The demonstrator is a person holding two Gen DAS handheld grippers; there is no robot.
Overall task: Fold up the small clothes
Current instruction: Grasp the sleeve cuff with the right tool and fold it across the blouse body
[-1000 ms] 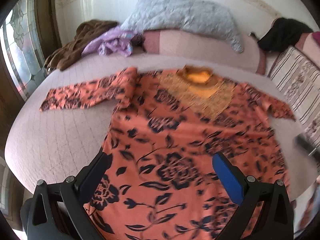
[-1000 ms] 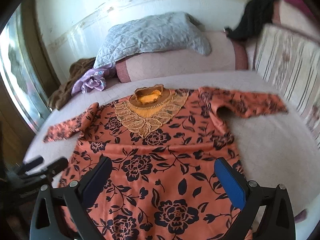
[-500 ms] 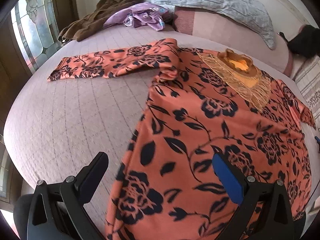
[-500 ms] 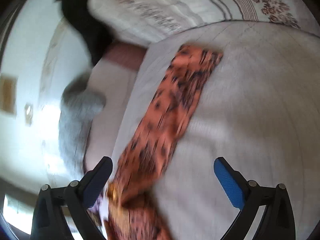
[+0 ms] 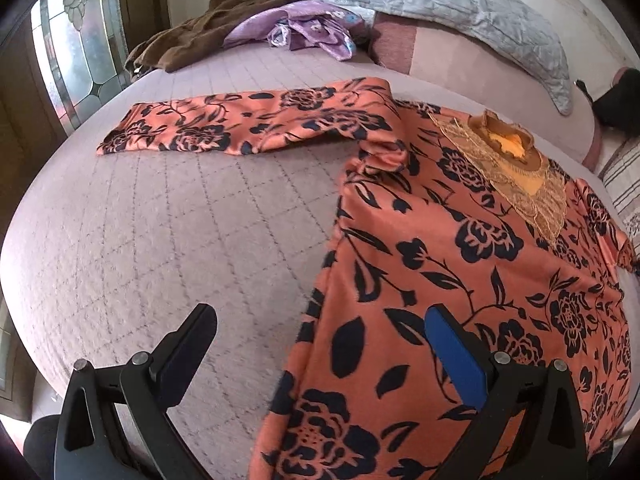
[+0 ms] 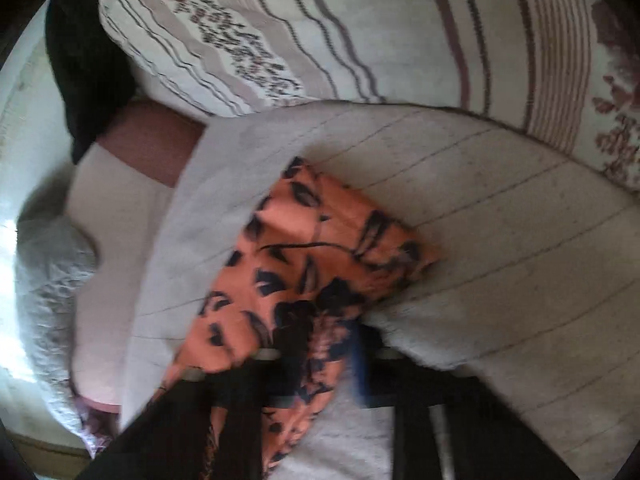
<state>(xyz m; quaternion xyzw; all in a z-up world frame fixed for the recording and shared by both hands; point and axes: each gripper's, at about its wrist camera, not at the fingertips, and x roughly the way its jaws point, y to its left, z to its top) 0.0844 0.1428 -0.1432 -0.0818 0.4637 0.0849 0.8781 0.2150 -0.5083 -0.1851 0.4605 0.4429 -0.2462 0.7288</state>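
Observation:
An orange shirt [image 5: 460,260] with black flowers and a gold lace collar lies flat on the quilted bed [image 5: 160,240]. Its left sleeve [image 5: 248,124] stretches out to the left. My left gripper [image 5: 320,344] hovers open low over the shirt's left side edge, which runs between the fingers. In the right wrist view the shirt's right sleeve end [image 6: 320,248] lies on the bed. My right gripper [image 6: 326,348] is closing, its fingers pinched together on the sleeve cloth just behind the cuff.
A brown garment [image 5: 208,36] and a purple cloth [image 5: 308,32] are heaped at the bed's far left. A grey quilted pillow [image 5: 460,12] lies along the headboard. A striped pillow [image 6: 360,28] and a black garment [image 6: 88,64] border the right sleeve.
My right gripper swung from over the shirt's hem to the right sleeve, rolled, dropped and went from wide open to pinched on the cloth. My left gripper moved left and lower, still open.

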